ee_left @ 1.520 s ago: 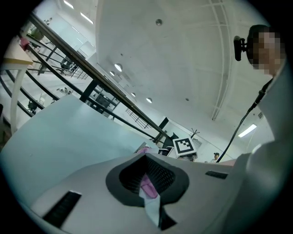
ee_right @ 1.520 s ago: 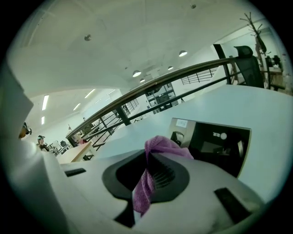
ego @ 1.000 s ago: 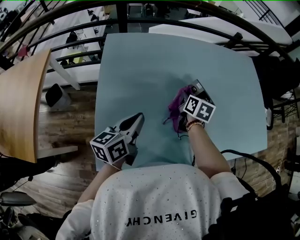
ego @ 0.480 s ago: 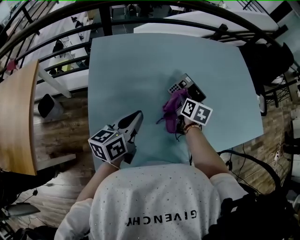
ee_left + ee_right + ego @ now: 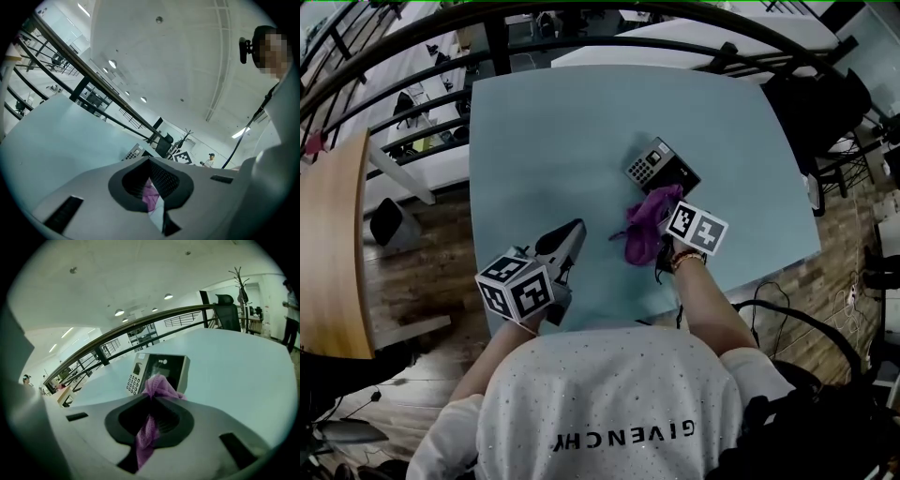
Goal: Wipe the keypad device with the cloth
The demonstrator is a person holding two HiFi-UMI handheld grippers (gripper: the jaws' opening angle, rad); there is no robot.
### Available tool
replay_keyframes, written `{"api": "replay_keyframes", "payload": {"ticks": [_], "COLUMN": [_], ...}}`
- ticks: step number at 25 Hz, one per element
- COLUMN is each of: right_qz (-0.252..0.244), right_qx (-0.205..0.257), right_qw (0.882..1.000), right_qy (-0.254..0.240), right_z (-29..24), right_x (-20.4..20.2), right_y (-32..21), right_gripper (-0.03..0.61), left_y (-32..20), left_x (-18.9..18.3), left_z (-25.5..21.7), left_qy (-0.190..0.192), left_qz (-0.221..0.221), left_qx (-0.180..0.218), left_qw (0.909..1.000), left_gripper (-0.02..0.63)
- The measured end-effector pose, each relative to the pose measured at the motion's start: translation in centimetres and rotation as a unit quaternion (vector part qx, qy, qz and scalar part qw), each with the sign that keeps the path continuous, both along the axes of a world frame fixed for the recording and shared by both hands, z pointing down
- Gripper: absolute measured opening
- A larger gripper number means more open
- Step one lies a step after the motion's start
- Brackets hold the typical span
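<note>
The keypad device point(image 5: 659, 167) lies on the pale blue table point(image 5: 544, 131), its keys and dark screen uncovered. In the right gripper view the device point(image 5: 159, 371) sits just beyond the jaws. My right gripper point(image 5: 667, 225) is shut on the purple cloth point(image 5: 643, 223), which hangs bunched just short of the device's near edge. The cloth point(image 5: 159, 386) bulges out past the shut jaws of the right gripper point(image 5: 153, 397). My left gripper point(image 5: 577, 230) rests low over the table to the left, about a hand's width from the cloth; the left gripper point(image 5: 150, 159) is shut with nothing in it.
A wooden table point(image 5: 333, 244) stands to the left across a strip of floor. A dark railing point(image 5: 581, 19) curves behind the blue table. A black chair point(image 5: 811, 103) is at the right, and cables point(image 5: 778, 314) lie on the floor by the table's front right corner.
The right gripper has drawn the cloth back toward me, off the keypad device, which now shows fully. The left gripper has stayed where it was.
</note>
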State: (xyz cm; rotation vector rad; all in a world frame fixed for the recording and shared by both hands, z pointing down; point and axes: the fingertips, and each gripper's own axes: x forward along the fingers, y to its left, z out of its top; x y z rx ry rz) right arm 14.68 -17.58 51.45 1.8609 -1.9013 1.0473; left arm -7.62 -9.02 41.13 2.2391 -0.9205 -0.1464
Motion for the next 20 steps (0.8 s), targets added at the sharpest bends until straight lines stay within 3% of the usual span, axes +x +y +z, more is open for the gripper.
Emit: {"api": "replay_keyframes", "payload": {"ticks": [10, 15, 20], "right_qz": [0.034, -0.003, -0.050], "right_qx": [-0.007, 0.017, 0.047], "right_qw": [0.999, 0.999, 0.997], "right_qy": [0.010, 0.035, 0.019], "right_z": [-0.3, -1.4, -2.9], "right_x": [2.1, 1.3, -1.3], "right_y": [2.4, 2.3, 0.3], "right_gripper": [0.023, 0.023, 0.024], "left_y": [1.4, 1.6, 1.5], "left_x": [0.4, 1.3, 1.9], "left_z": [-1.0, -0.8, -0.7], "left_qy": [-0.001, 0.000, -0.006], "left_qz": [0.014, 0.022, 0.016], "left_qx": [0.007, 0.008, 0.007], "left_qw": [0.9999, 0.9997, 0.9998], "left_gripper": [0.005, 0.005, 0.005]}}
